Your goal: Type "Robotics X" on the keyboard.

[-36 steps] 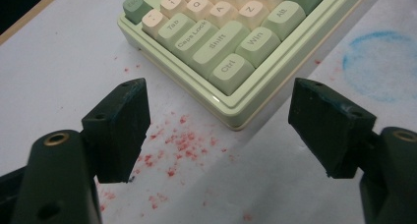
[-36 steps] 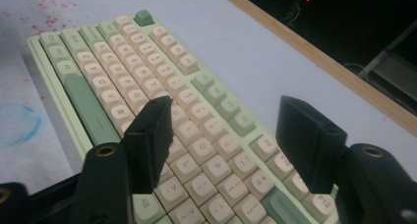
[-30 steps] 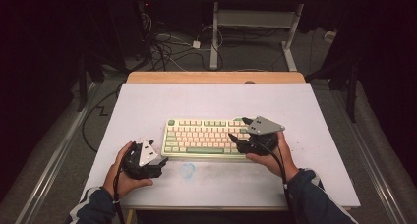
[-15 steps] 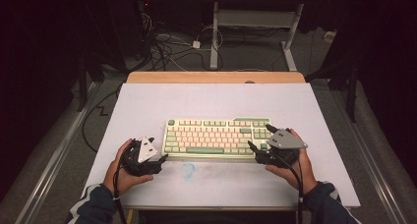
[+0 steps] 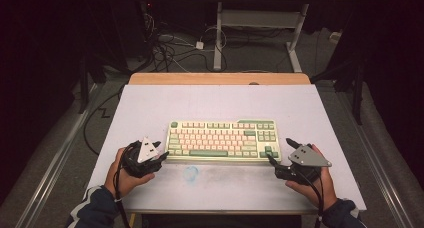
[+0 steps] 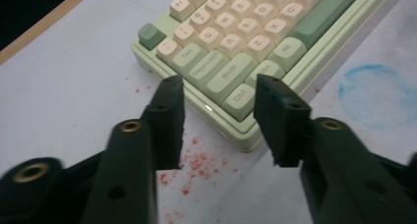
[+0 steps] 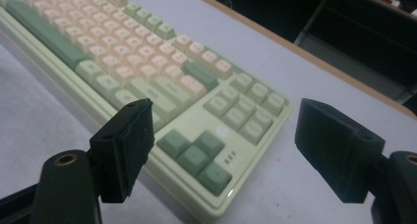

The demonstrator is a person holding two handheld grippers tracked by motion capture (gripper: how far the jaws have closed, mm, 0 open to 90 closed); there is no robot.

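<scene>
Left hand-held gripper (image 5: 161,155) sits at the keyboard's (image 5: 222,140) near left corner, jaws apart, empty, straddling the Ctrl key (image 6: 240,96) without touching it, as I read the left gripper view. Right hand-held gripper (image 5: 279,151) rests just beside the near right corner, jaws wide apart, gripping nothing. I note the keyboard lying flat mid-surface (image 5: 220,103), between both hands. Red specks (image 6: 199,162) and a blue ring stain (image 6: 378,94) mark the surface.

Table (image 5: 150,108) evenly lit from above against dark surroundings; close-up tool views soft, slightly blurred.
</scene>
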